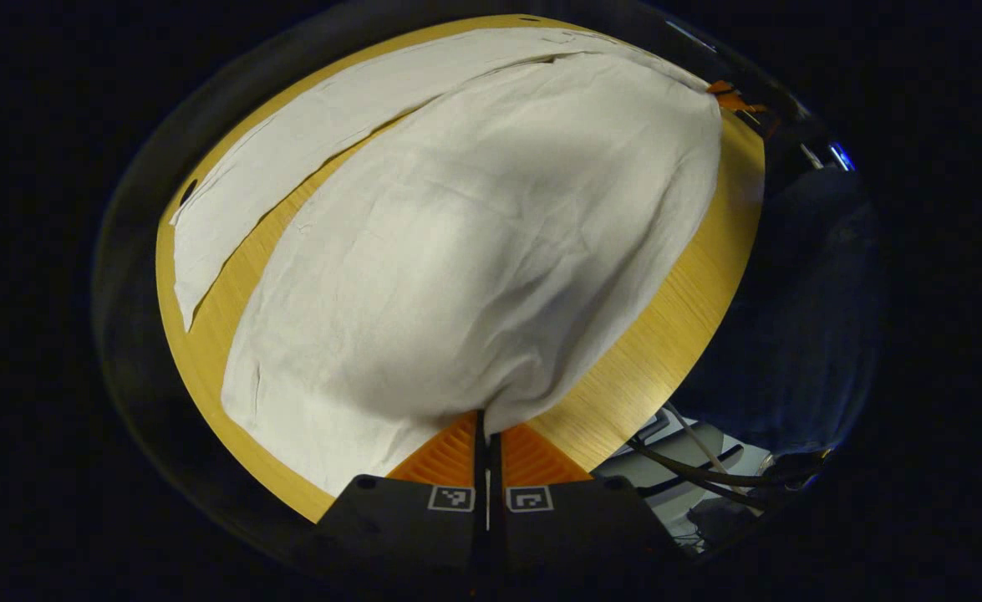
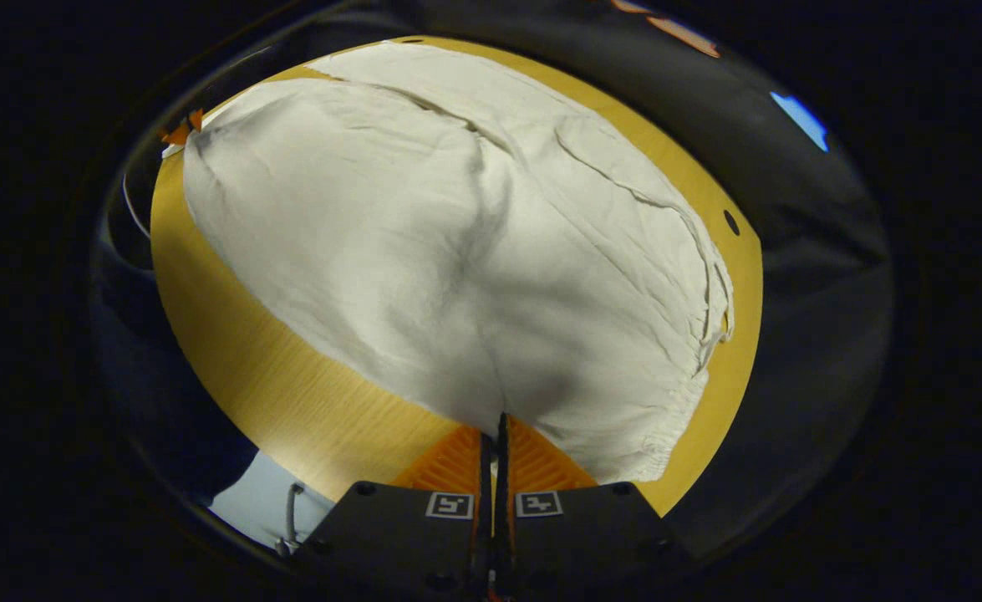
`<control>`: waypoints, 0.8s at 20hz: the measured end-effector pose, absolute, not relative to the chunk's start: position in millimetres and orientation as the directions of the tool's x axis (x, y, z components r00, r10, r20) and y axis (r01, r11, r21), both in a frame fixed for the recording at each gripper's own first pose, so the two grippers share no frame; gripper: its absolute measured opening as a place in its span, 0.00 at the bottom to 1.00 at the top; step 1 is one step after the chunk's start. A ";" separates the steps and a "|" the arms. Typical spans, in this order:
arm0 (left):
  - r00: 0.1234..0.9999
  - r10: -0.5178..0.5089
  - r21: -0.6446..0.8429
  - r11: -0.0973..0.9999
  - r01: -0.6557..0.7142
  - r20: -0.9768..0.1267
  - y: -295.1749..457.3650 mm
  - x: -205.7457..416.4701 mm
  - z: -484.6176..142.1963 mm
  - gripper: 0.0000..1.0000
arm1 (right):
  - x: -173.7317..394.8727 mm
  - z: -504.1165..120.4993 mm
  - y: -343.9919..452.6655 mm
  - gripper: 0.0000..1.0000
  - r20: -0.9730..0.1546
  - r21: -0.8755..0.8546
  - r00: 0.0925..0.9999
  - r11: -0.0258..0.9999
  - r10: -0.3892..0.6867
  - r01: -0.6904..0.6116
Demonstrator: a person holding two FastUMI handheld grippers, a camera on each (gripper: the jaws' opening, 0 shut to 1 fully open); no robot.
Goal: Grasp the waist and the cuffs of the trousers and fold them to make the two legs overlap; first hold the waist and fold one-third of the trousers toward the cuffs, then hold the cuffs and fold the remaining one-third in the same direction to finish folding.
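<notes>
Wooden table point(image 1: 666, 334): trousers point(image 1: 474, 251) pinched in both tongs point(image 1: 488, 426) point(image 2: 495, 431).

- Trousers point(image 1: 474, 251): pale cloth, lying spread across the table point(image 1: 666, 334).
- Left gripper point(image 1: 488, 426): fingers closed together, pinching the trousers' near edge.
- Cables point(image 1: 691, 468): hanging beyond the table's edge.

Trousers point(image 1: 474, 251): off-white, thin wrinkled fabric, spread over yellow wood-grain tabletop. One leg lifted, ballooning up from the near edge; other leg point(image 1: 290, 159) flat on the table behind, w/ a narrow gap betw. them. In right gripper view, gathered elastic waist point(image 2: 699, 334) lies at right, near table edge.
</notes>
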State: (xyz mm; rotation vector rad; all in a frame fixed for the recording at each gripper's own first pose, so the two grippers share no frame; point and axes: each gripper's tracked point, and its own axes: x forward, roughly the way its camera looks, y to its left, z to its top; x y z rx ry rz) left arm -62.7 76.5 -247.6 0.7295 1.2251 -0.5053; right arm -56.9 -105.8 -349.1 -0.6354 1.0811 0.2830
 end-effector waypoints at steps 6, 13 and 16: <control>0.462 0.013 0.344 0.688 0.640 -0.887 51.9 32.4 -188.4 0.00 | -13.8 -291.5 -98.0 0.04 -0.771 -0.387 0.617 0.885 -0.157 -0.259; 0.678 0.055 0.509 0.705 0.493 -0.733 -3.6 203.6 -111.3 0.00 | 56.7 -234.6 -85.1 0.04 -0.644 -0.385 0.729 0.922 -0.232 -0.046; 0.758 0.067 0.569 0.704 0.425 -0.649 -40.4 284.8 -80.6 0.00 | 99.6 -215.3 -90.0 0.04 -0.590 -0.345 0.770 0.938 -0.245 0.034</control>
